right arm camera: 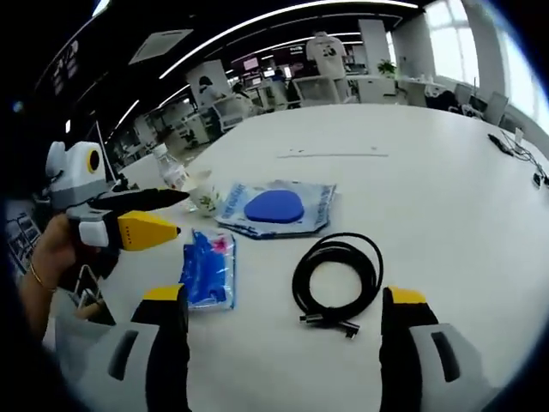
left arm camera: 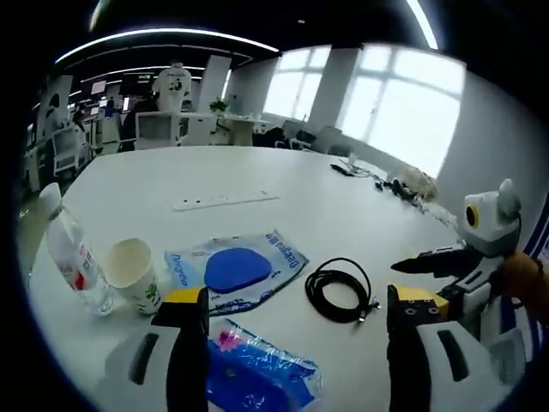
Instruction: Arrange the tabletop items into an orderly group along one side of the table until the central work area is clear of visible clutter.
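Two hand-held grippers hover over a white desk (left arm camera: pixel 283 223), both with jaws spread wide and holding nothing. In the left gripper view, the left hand-held gripper (left arm camera: pixel 296 311) hangs above a coiled black cable (left arm camera: pixel 341 289), a blue packet (left arm camera: pixel 257 373) lying under its left jaw. Behind these lies a clear pouch (left arm camera: pixel 236 270) with a blue oval pad inside. To the pouch's left stands a paper cup (left arm camera: pixel 133 273), just beside a water bottle (left arm camera: pixel 73 253). A white power strip (left arm camera: pixel 225 202) lies farther back, well apart from the group. The right hand-held gripper (left arm camera: pixel 429 266) enters from the right edge, a hand (left arm camera: pixel 527 279) behind it.

In the right gripper view, the right hand-held gripper (right arm camera: pixel 283 319) faces the cable (right arm camera: pixel 339 276), with the packet (right arm camera: pixel 208 268) to the cable's left and the pouch (right arm camera: pixel 276 209) beyond. The cup (right arm camera: pixel 204 194) and bottle (right arm camera: pixel 171 172) stand close together beside the pouch. The left hand-held gripper (right arm camera: pixel 176 213) comes in from the left, held by a hand (right arm camera: pixel 51 257).
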### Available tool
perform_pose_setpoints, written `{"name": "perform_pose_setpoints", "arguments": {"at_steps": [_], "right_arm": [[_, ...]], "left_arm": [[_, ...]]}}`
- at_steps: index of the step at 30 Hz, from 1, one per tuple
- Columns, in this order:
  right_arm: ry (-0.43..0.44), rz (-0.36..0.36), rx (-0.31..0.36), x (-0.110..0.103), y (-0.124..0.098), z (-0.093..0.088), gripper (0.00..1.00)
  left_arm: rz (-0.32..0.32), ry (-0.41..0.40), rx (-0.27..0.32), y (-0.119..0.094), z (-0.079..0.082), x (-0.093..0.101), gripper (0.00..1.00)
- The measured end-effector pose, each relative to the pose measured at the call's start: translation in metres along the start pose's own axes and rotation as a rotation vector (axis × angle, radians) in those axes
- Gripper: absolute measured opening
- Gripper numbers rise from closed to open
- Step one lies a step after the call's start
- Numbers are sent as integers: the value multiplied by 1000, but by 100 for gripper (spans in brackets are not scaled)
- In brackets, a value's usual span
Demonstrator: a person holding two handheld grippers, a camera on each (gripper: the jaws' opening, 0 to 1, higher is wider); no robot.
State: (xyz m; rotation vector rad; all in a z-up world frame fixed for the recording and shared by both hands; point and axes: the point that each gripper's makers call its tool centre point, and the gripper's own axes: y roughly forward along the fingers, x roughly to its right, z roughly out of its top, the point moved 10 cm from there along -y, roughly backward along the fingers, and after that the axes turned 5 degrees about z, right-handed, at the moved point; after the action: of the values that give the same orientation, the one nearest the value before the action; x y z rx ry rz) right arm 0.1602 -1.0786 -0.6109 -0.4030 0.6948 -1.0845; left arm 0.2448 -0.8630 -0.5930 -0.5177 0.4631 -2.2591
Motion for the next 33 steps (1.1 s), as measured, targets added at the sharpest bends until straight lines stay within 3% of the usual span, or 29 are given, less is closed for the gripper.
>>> {"name": "perform_pose_setpoints", "arguments": {"at_steps": [3, 5, 9, 17, 23, 33], "right_arm": [[5, 11, 7, -9, 1, -2, 97], [24, 7, 39, -17, 3, -3, 100], [37, 16, 36, -28, 8, -7, 100], [29, 31, 13, -49, 17, -14, 100], [54, -23, 67, -71, 20, -22, 94], [84, -14, 45, -98, 46, -36, 83]], "left_arm": [[-5, 41, 6, -7, -2, -8, 86], [17, 119, -22, -12, -6, -17, 88], [-10, 54, 5, -21, -12, -26, 91], [-25, 99, -10, -29, -23, -48, 94], [-103, 182, 27, -28, -31, -58, 94], [-100, 184, 21, -22, -42, -75, 84]]}}
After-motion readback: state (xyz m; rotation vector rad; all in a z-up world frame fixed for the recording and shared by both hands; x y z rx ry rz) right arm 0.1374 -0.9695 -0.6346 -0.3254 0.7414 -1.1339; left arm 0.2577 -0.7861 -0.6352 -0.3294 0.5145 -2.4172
